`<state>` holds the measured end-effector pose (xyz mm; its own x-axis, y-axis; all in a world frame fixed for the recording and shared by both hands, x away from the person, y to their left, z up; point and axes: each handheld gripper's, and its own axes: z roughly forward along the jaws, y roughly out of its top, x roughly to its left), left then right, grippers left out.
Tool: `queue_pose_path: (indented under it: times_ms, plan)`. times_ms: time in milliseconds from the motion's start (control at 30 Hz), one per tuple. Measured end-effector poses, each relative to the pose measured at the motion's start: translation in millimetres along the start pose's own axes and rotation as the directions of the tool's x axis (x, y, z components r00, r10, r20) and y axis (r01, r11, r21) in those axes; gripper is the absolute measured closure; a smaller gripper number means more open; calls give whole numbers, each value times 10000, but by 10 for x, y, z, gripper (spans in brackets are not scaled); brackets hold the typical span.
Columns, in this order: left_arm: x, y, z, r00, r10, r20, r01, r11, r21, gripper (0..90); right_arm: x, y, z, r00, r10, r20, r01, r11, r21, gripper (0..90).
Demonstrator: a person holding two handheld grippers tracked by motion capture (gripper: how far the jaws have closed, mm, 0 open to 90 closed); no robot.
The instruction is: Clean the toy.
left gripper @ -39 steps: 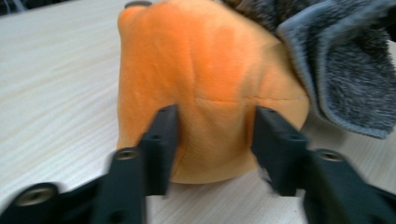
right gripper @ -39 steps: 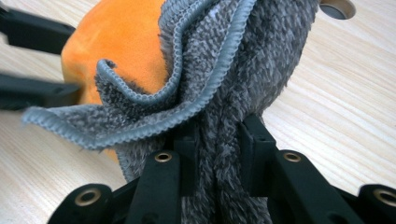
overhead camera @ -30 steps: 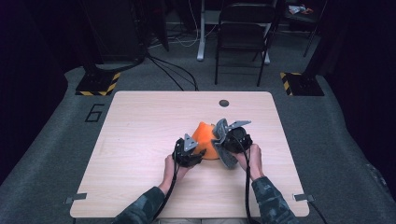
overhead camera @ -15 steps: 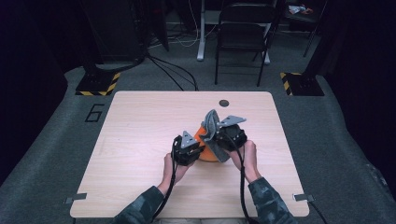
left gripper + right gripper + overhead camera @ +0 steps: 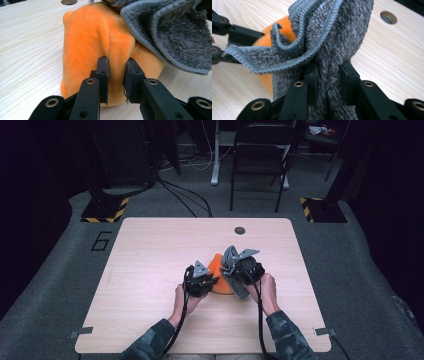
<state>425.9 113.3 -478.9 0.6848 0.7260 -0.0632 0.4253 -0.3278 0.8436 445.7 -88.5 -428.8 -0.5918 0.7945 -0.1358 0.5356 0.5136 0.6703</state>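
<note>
Mid-step: your left gripper point(image 5: 115, 75) pinches fold of orange cloth point(image 5: 100, 42), mid-table toward near edge. Right gripper point(image 5: 328, 80) clamped on grey towel point(image 5: 329, 32), draped over orange. Next: lift grey clear, hold orange down.

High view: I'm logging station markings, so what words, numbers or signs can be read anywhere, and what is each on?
"6": painted dark on the grey floor mat, beside the table's far left corner.
No lettering shows on the orange cloth, the grey towel, or either claw.
</note>
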Motion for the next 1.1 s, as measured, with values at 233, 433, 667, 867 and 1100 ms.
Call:
queue_pose_path:
  times_ms: [233, 433, 667, 867, 1100]
  plan:
    - [38, -15, 10, 10000, -51, -39, 51, 10000, 15, 753, -162, -144, 84, 9979, 636, 78, -640, 9957, 673, 714]
    - [83, -26, 17, 9998, -216, 13, 216, 9998, 42, 752, -330, -325, 268, 9934, 1138, 124, -1144, 9855, 1251, 715]
    - [106, -38, 20, 9997, -258, 26, 258, 9997, 52, 748, -378, -470, 463, 9887, 1496, -21, -1469, 9737, 1741, 713]
    - [116, -46, 14, 9994, -339, -47, 340, 9994, 13, 746, -413, -442, 407, 9890, 1459, 250, -1480, 9716, 1849, 711]
    - [137, -50, 20, 9992, -404, -46, 404, 9992, -22, 739, -465, -193, -37, 9867, 1623, -94, -1622, 9867, 110, 712]
